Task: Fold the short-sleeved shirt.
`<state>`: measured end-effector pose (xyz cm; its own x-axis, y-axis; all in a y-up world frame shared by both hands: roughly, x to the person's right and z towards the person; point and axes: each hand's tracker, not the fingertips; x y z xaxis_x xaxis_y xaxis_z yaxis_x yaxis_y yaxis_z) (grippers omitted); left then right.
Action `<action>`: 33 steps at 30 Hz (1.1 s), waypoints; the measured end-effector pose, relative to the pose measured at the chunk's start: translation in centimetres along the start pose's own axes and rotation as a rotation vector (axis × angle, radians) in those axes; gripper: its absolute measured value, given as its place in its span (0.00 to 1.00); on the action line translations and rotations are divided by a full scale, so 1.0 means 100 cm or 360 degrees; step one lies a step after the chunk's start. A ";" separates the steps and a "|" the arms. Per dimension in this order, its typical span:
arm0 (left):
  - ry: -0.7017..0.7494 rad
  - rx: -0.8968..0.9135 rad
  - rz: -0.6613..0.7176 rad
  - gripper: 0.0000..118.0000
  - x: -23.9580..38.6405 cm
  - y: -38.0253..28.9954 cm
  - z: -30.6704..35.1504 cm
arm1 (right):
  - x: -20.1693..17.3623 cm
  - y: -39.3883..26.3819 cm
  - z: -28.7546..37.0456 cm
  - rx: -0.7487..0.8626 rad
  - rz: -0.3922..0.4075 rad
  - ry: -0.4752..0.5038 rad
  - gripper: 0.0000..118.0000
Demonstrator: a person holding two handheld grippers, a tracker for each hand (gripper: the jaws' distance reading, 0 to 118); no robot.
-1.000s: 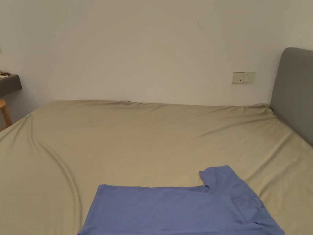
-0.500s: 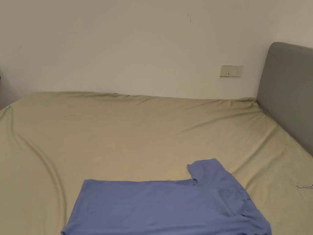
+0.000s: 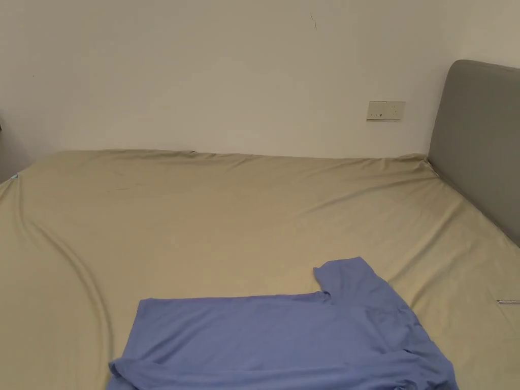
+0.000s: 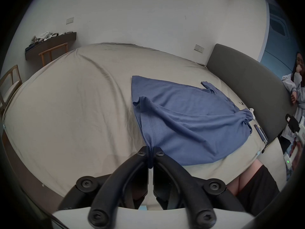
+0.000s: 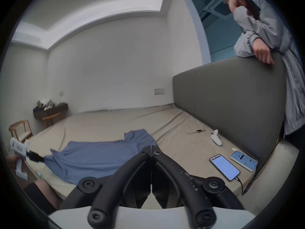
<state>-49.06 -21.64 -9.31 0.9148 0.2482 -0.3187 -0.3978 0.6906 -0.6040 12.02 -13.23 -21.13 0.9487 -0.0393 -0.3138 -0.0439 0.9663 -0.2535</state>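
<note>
A blue short-sleeved shirt (image 3: pixel 284 340) lies spread on the beige bed sheet (image 3: pixel 203 218), one sleeve pointing toward the far wall. In the left gripper view the shirt (image 4: pixel 189 117) runs away from my left gripper (image 4: pixel 150 153), which is shut on its hem, and the cloth is pulled into long creases. The right gripper view shows the left gripper (image 5: pixel 40 160) gripping that corner just above the bed. My right gripper (image 5: pixel 151 147) is shut, its tips by the shirt's (image 5: pixel 99 155) near right edge; I see no cloth between them. From the left it (image 4: pixel 289 119) appears apart from the shirt.
A grey headboard (image 3: pixel 482 142) bounds the bed on the right, and a person (image 5: pixel 257 26) leans on it. Two lit phones (image 5: pixel 224 166), a white controller (image 5: pixel 216 138) and a watch (image 5: pixel 198 131) lie beside it. Wooden chairs (image 5: pixel 21 128) and a dark shelf (image 4: pixel 49 41) stand far left.
The head camera has turned a little to the right. The shirt's near left hem corner has lifted and curled up off the sheet.
</note>
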 end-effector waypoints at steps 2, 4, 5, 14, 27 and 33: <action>0.0098 0.0079 -0.0105 0.03 -0.004 0.003 0.001 | 0.000 -0.004 -0.024 -0.0110 0.0111 0.0017 0.01; 0.0120 0.0070 -0.0148 0.03 0.001 0.001 -0.002 | 0.005 -0.017 -0.069 -0.0365 0.0173 0.0079 0.10; 0.0122 0.0061 -0.0159 0.03 0.002 0.001 -0.003 | 0.009 -0.024 -0.088 -0.0467 0.0122 0.0124 0.35; 0.0052 0.0014 -0.0041 0.03 0.003 0.001 -0.005 | 0.038 -0.092 -0.219 -0.0912 -0.0036 0.0021 0.97; 0.0056 0.0004 -0.0042 0.03 0.005 0.003 -0.003 | 0.009 -0.086 -0.210 -0.0981 0.0158 0.0088 0.07; 0.0036 0.0069 -0.0066 0.03 0.013 0.004 0.025 | 0.035 -0.066 -0.176 -0.0832 -0.0059 0.0134 0.07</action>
<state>-47.87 -19.37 -8.16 0.9285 0.2036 -0.3104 -0.3555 0.7288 -0.5853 10.11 -24.19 -36.71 0.9251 -0.1123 -0.3628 -0.1811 0.7092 -0.6814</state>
